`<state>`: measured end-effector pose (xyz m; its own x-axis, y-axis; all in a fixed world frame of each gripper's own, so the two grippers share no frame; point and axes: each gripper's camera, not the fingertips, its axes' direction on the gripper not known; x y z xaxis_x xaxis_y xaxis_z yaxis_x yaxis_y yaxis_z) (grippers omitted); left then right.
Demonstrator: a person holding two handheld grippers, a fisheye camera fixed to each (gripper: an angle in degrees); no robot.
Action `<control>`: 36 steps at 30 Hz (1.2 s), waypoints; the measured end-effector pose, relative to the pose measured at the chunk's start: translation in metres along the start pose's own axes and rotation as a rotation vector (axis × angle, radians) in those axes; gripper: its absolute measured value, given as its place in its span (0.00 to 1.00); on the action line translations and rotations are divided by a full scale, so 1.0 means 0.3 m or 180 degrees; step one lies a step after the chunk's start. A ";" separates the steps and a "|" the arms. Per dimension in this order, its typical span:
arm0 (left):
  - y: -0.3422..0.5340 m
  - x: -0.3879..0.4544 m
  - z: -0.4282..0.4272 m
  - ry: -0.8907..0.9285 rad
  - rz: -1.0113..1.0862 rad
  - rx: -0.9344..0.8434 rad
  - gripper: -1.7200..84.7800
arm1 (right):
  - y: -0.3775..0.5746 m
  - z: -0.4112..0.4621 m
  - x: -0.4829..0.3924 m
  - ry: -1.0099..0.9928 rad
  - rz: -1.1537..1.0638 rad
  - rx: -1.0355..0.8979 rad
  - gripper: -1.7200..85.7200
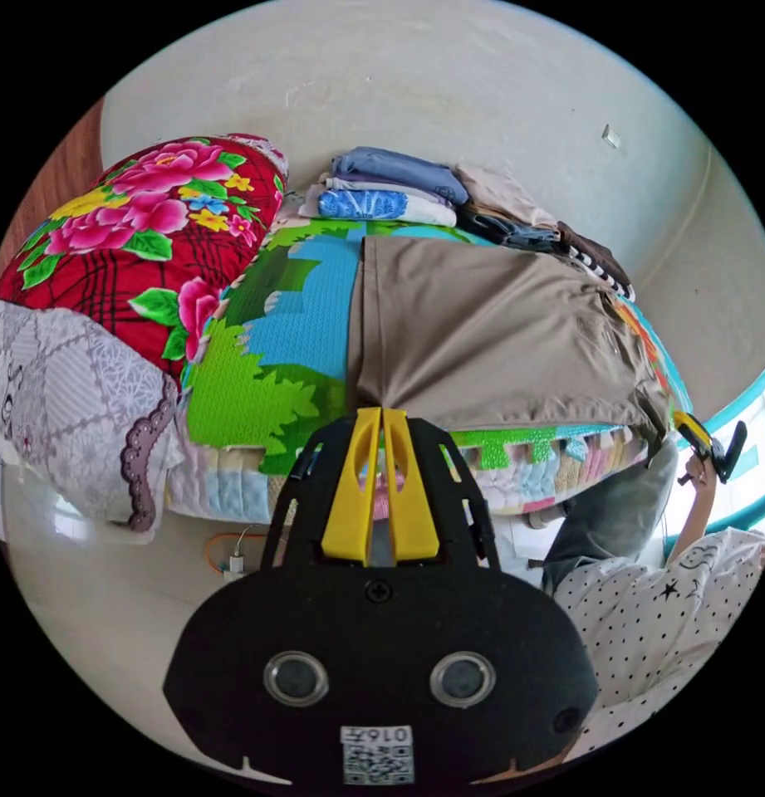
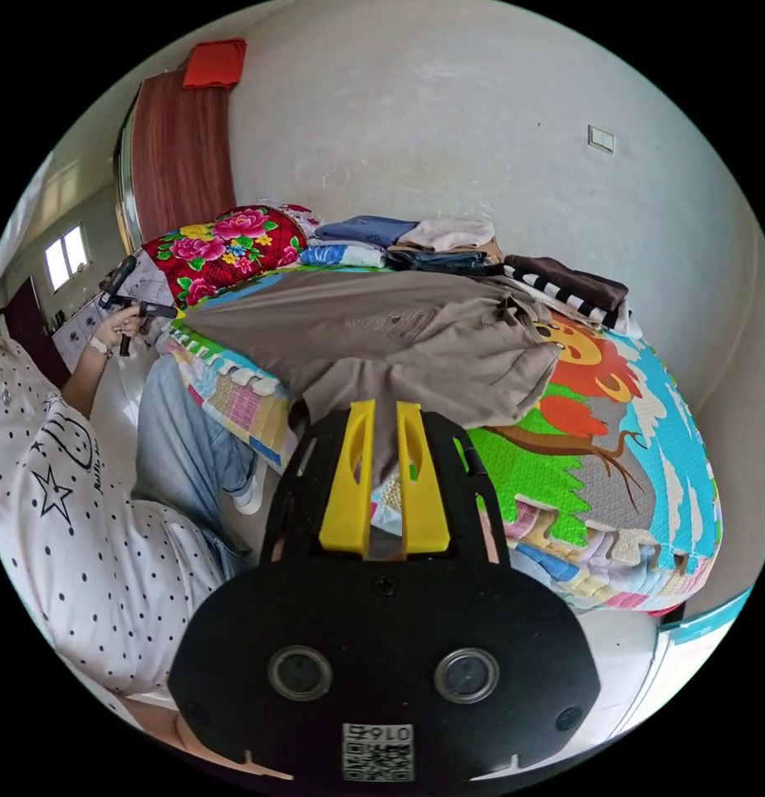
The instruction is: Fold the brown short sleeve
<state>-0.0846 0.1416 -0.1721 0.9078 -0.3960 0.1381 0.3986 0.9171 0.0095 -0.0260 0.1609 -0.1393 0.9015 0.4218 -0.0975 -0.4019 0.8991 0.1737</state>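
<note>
Over colourful mat (image 1: 257,390), smooth brown short sleeve (image 1: 490,332) hangs pinched by left gripper (image 1: 380,413) and right gripper (image 2: 385,408).

Right gripper (image 2: 384,408) pinches the brown shirt (image 2: 382,332) — its edge (bunched) — above mat (image 2: 648,465).

Brown short sleeve (image 1: 490,332): plain tan-brown shirt, spread across colourful puzzle play mat (image 1: 307,332) on raised surface. Body lies mostly flat, few soft creases; faint chest marking, too small to make out. Near hem reaches mat's front edge, one corner lifted and pinched. In right gripper view same shirt (image 2: 382,324) stretched between both ends, near end bunched and pulled off mat edge, short sleeve (image 2: 515,382) lying flat on mat. Far edge just short of stack of folded clothes (image 1: 432,195).
</note>
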 end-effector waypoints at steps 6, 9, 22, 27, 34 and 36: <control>0.148 -0.030 -0.104 0.0207 0.0155 0.0572 0.01 | -0.345 0.133 -0.133 -0.0379 -0.0649 0.0457 0.08; 0.102 -0.021 -0.160 0.0379 0.0111 0.1189 0.01 | -0.583 0.266 -0.241 -0.0668 -0.0921 0.0471 0.08; -0.069 0.018 0.194 0.2352 0.1011 0.0904 0.01 | -1.353 1.143 -0.703 -0.0168 -0.1915 -0.0323 0.11; 0.058 -0.047 0.119 0.2320 0.1243 0.1499 0.01 | -1.591 1.611 -0.863 -0.0763 -0.1925 -0.1156 0.14; 0.121 -0.046 0.122 0.2349 0.1508 0.1534 0.01 | -1.732 1.896 -0.952 -0.0667 -0.2026 -0.1492 0.05; 0.136 -0.032 0.130 0.2261 0.1596 0.1482 0.01 | -1.788 1.858 -0.973 -0.0455 -0.2113 -0.1227 0.03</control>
<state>-0.0822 0.1848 -0.1343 0.8856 0.2476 -0.3928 -0.0067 0.8527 0.5223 0.0160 -0.5099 0.3423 0.9743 -0.2144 0.0698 0.2249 0.9464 -0.2320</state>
